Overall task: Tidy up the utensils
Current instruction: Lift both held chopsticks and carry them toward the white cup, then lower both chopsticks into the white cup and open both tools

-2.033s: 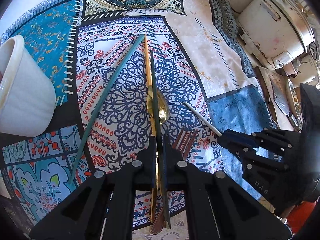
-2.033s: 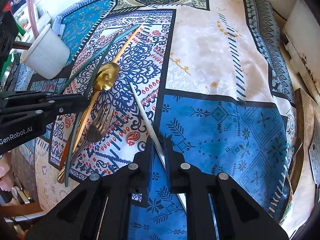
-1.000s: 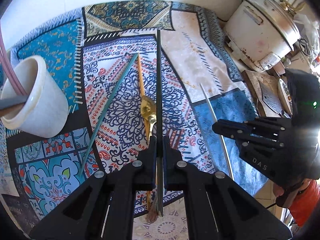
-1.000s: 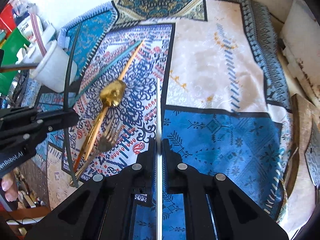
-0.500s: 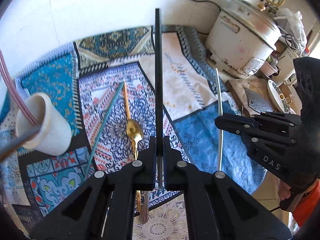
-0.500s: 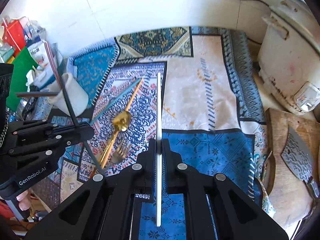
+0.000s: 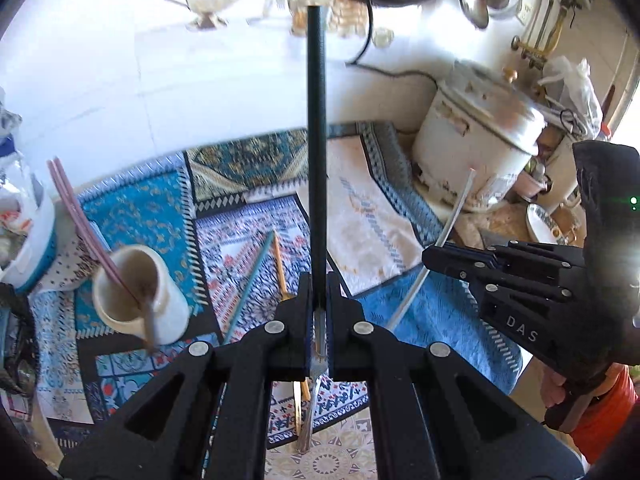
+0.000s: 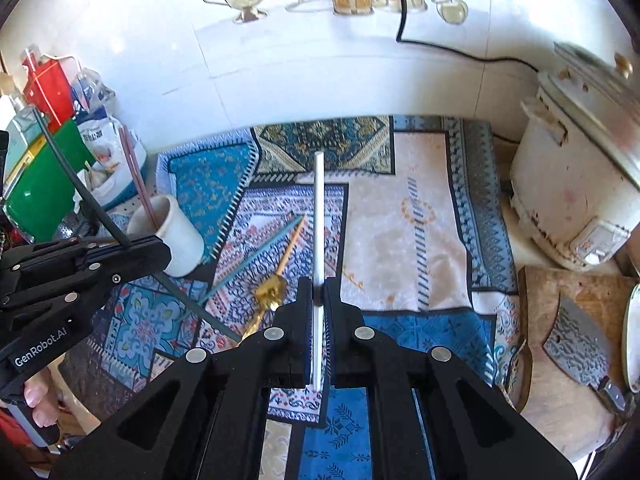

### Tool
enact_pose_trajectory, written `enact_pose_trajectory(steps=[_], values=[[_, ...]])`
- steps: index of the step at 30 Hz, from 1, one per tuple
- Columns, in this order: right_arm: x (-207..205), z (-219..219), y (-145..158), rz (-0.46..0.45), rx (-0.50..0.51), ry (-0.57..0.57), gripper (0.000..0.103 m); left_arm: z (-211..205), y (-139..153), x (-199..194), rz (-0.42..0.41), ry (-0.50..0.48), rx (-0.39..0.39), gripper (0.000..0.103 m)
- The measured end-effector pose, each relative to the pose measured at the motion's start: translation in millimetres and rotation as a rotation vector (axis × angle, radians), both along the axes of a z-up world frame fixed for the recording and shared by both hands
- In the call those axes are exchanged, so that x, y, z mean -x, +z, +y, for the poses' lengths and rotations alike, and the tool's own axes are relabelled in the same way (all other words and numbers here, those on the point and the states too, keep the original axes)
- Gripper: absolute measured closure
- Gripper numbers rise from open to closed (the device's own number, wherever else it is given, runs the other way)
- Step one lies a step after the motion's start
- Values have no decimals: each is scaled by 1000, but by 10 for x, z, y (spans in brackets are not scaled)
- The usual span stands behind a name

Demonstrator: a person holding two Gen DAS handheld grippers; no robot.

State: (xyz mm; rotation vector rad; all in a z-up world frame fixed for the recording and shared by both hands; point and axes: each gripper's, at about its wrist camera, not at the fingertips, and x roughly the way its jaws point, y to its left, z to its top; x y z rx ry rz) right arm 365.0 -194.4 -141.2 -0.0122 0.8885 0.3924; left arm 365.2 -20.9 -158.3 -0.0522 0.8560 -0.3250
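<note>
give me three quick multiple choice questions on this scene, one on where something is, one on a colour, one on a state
1. Where is the white ceramic cup?
A. on the patterned cloth, left of the teal chopstick lying there
B. on the wooden board
C. on top of the rice cooker

2. What colour is the chopstick in the left tongs?
A. white
B. dark, near black
C. pink

3. What state are the right tongs in?
A. open and empty
B. shut on a gold spoon
C. shut on the white chopstick

Answers:
1 A, the cup stands on the patterned cloth to the left of the teal chopstick.
2 B, the dark chopstick rises from between the shut fingers.
3 C, the fingers pinch the white stick, which points straight ahead.
</note>
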Motion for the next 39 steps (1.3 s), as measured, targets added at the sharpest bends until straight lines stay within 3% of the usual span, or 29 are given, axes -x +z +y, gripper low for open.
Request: enact_pose_trajectory(steps=[17, 23, 32, 39], values=[[-260, 513, 829, -204, -59, 102, 98, 710, 796, 6, -178, 164, 56, 99], [-308, 792, 1013, -236, -99, 169, 98, 1047, 926, 20, -212, 255, 58, 99], [-328, 1264, 1130, -239, -149, 295, 98, 1469, 765, 11, -183, 382, 36, 100], [-367, 1640, 913, -183, -126, 375, 98, 1673, 433, -95, -108, 446, 34, 100]])
